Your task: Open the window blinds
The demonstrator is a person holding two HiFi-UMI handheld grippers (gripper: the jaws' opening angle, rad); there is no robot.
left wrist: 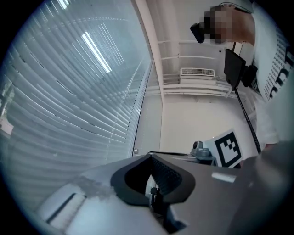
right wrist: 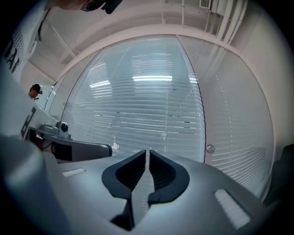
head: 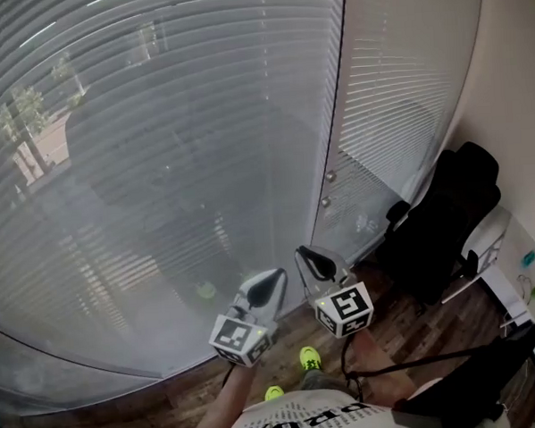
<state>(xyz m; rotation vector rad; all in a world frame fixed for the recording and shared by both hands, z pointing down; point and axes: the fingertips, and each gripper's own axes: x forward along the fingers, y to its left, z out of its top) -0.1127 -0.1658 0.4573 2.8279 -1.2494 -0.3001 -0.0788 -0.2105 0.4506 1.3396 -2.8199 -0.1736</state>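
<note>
Head view: the closed window blinds (head: 157, 152) fill the far side, slats flat. Left gripper (head: 273, 278) and right gripper (head: 307, 256) point at them, both clenched and empty, probably because they are not near enough to take anything yet.

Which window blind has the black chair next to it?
The narrow blind on the right: the black chair stands by its bottom corner. The wide blind on the left has no chair near it.
</note>
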